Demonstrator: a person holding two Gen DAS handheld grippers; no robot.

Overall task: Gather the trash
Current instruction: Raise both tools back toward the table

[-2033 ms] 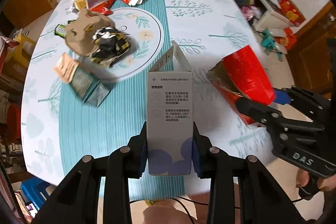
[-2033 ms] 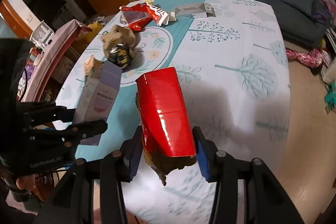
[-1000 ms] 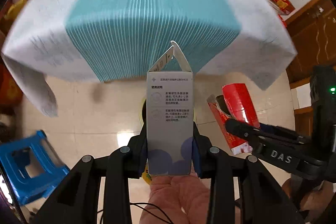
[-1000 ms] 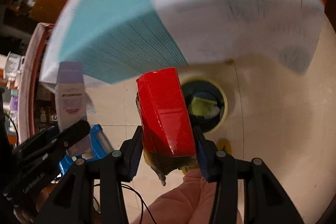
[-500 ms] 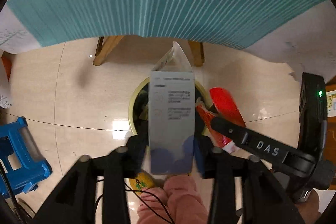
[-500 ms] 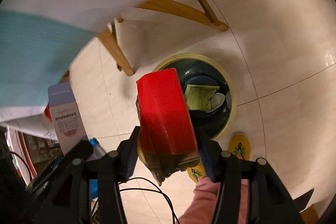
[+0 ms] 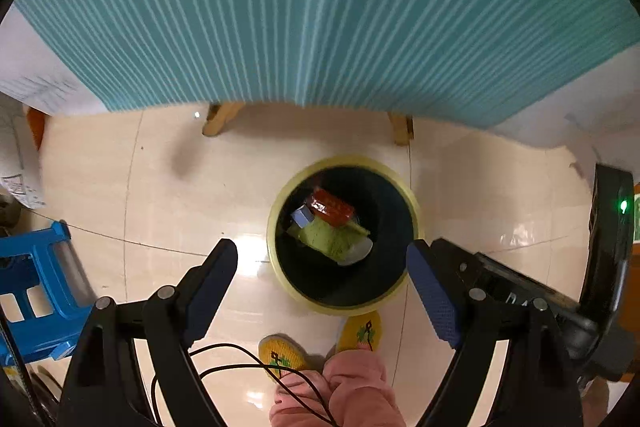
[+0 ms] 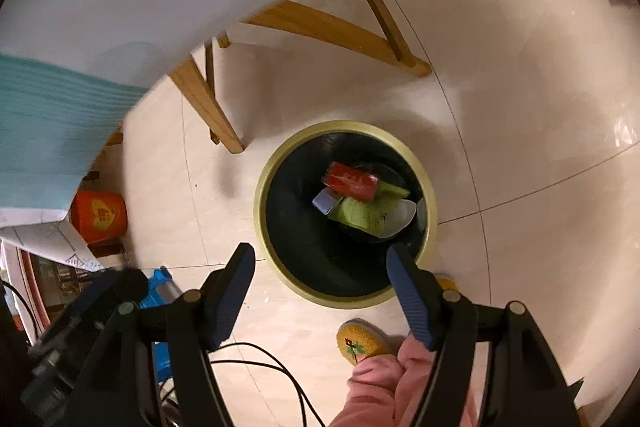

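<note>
Left view: striped tablecloth (image 7: pixel 320 7) fills the top. Only the right view shows bench legs (image 8: pixel 320 27) and an orange container (image 8: pixel 99 215). Bin (image 7: pixel 280 275) holds red carton (image 7: pixel 333 207) and pale box (image 7: pixel 303 216), mostly buried. Left tool (image 7: pixel 322 267) and right tool (image 8: pixel 320 267): jaws just opened, spread, empty.

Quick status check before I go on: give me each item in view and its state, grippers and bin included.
left gripper: open, jaws just widened, nothing between them
right gripper: open, jaws just widened, nothing between them
trash bin: upright on the floor, no lid, partly filled
red carton: lying in the bin, on top
white-and-blue box: in the bin, beside the red carton
green wrapper: in the bin, underneath
</note>
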